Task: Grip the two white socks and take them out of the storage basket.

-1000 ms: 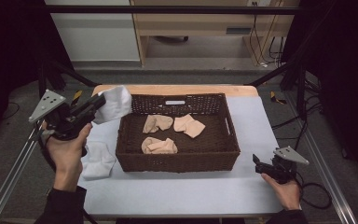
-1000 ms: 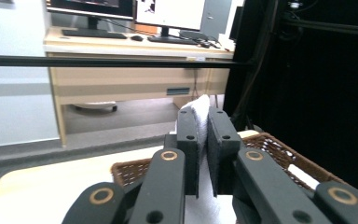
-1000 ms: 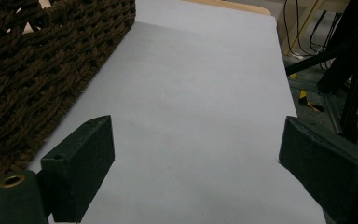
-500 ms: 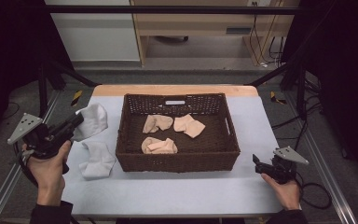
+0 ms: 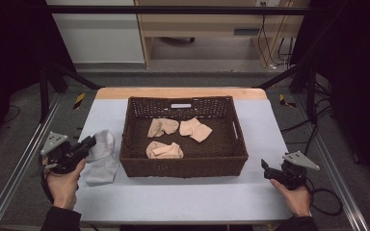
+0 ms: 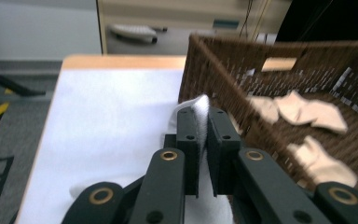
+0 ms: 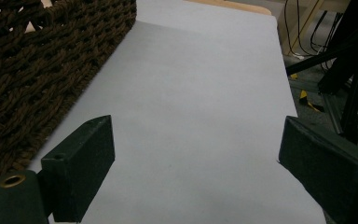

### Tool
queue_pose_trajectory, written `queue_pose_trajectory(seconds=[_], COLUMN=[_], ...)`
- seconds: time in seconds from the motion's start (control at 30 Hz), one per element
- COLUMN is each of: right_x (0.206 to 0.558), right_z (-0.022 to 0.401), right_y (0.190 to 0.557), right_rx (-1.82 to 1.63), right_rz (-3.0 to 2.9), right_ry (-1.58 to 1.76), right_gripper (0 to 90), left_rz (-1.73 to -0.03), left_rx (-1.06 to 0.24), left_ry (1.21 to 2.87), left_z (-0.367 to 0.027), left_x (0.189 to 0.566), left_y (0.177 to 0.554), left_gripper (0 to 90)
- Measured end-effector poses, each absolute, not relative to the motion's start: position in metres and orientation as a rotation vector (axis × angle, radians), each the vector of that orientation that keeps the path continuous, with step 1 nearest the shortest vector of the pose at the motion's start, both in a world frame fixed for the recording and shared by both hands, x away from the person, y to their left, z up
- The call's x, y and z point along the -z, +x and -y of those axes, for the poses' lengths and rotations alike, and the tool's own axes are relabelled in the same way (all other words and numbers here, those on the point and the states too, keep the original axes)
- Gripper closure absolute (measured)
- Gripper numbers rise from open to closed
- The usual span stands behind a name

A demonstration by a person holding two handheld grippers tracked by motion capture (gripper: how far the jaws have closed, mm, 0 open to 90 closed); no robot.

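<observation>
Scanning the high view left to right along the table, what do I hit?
left gripper → white sock clamped in it → wicker basket holding beige socks → bare table cover → right gripper, open.

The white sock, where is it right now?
In the high view the white sock is pinched in the left gripper at the table's left side, just outside the brown basket, above another white cloth.

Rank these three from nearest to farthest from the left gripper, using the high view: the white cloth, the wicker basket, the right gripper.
1. White cloth: pinched in the jaws of the left gripper, at the table's left.
2. Wicker basket: mid-table, just right of the cloth.
3. Right gripper: beyond the basket, near the table's right edge.
</observation>
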State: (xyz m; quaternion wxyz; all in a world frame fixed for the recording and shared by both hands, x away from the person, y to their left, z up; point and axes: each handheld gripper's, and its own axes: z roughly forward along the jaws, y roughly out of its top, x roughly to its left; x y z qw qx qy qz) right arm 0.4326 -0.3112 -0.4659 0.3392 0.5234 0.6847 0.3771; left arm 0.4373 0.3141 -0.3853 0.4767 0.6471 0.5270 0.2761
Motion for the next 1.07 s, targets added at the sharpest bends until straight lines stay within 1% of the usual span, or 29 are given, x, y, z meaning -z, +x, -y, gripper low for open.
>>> queue_pose_trajectory(seconds=[0.17,0.2,0.3,0.4,0.43,0.5,0.53,0.57,0.63,0.77,0.87,1.0,1.07], right_x=[0.466,0.466,0.466,0.466,0.467,0.467,0.466,0.466,0.467,0.466,0.466,0.467,0.468], right_z=[0.311,0.311,0.31,0.311,0.31,0.31,0.31,0.311,0.311,0.311,0.312,0.313,0.313], right_y=[0.432,0.432,0.432,0.432,0.432,0.432,0.432,0.432,0.432,0.431,0.431,0.431,0.431], right_rx=[-0.98,-0.978,-0.978,-0.977,-0.973,-0.975,-0.976,-0.976,-0.976,-0.978,-0.977,-0.961,-0.941], right_rz=[-1.785,-1.788,-1.79,-1.789,-1.791,-1.792,-1.792,-1.792,-1.793,-1.789,-1.783,-1.786,-1.794], right_ry=[1.361,1.36,1.359,1.359,1.357,1.359,1.358,1.358,1.359,1.36,1.365,1.375,1.386], right_gripper=[10.7,10.7,10.7,10.7,10.7,10.7,10.7,10.7,10.7,10.7,10.6,10.6,10.6], left_rz=[-1.318,-1.338,-1.354,-1.366,-1.376,-1.379,-1.384,-1.39,-1.396,-1.409,-1.396,-1.397,-1.41], left_rx=[-0.666,-0.671,-0.664,-0.69,-0.728,-0.735,-0.74,-0.738,-0.732,-0.744,-0.74,-0.74,-0.728], left_ry=[1.638,1.681,1.699,1.734,1.765,1.771,1.779,1.782,1.787,1.765,1.731,1.732,1.73], left_z=[-0.313,-0.311,-0.311,-0.31,-0.309,-0.31,-0.31,-0.311,-0.312,-0.313,-0.318,-0.324,-0.328], left_x=[0.402,0.412,0.419,0.426,0.43,0.432,0.434,0.435,0.439,0.44,0.436,0.439,0.441], left_y=[0.441,0.444,0.446,0.447,0.447,0.447,0.447,0.448,0.448,0.445,0.435,0.425,0.421], left_gripper=[83.4,83.0,81.5,74.6,72.2,66.6,66.6,62.0,55.9,45.3,38.7,37.0,34.5])
